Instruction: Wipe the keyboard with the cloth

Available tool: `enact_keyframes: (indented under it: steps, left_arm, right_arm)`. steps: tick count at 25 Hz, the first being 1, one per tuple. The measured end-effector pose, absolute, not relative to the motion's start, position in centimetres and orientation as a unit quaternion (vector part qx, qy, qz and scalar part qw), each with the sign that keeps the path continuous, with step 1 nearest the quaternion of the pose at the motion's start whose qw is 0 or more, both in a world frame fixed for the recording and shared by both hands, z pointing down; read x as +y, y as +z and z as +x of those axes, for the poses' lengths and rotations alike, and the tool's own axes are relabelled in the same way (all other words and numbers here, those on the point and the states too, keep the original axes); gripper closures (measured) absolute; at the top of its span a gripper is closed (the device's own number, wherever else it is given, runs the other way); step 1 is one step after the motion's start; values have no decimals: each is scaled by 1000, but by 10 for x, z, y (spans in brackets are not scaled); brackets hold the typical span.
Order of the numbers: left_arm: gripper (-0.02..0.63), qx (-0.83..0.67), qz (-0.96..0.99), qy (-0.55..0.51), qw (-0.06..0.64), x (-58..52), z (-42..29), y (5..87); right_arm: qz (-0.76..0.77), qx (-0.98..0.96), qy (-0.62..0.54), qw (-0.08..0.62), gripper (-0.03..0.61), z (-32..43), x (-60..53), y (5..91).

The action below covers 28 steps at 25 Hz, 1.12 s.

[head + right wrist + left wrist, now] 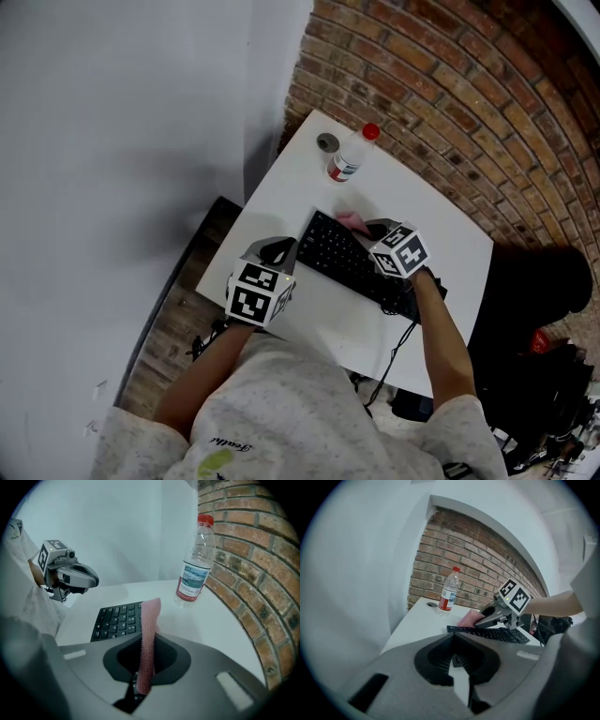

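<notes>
1. Keyboard (pixel 352 258), black, lies aslant on the middle of the white table (pixel 309 319).
2. Pink cloth (pixel 149 634) is pinched between the jaws of the right gripper (pixel 373 228) and stands on edge at the keyboard's far side, about 12 o'clock from its middle.
3. Left gripper (pixel 279 251) has its jaws pressed together with nothing between them. It is at 8 o'clock from the keyboard, just beside its left end.
4. Water bottle (pixel 352 155) with a red cap stands upright at 12 o'clock, near the brick wall (pixel 450 75).

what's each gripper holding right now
Left gripper: closed, nothing between its jaws.
Right gripper: closed on the pink cloth, above the keyboard.
</notes>
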<state>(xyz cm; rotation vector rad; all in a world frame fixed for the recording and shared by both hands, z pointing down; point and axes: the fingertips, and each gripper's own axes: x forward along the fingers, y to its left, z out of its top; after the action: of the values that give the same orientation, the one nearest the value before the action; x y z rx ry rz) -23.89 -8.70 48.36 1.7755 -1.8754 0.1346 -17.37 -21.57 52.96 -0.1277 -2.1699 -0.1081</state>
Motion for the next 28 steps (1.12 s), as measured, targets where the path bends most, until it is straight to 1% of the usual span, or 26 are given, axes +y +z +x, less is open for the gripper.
enact_keyframes:
  steps: [21,25,28]
  left_arm:
    - [617,-710,646,48,276,-72,-280,486]
    - [617,-714,642,45,276,-70,-280,486]
    - [617,-718,638,43,276,-68,-280,485]
  right_arm:
    - [-94,-880,-74,459,555,-234,-192,525]
    - [-110,-875,-97,460,555,-239,-187,522]
    - [-123,-867,-137,463,555,-242,-185,520]
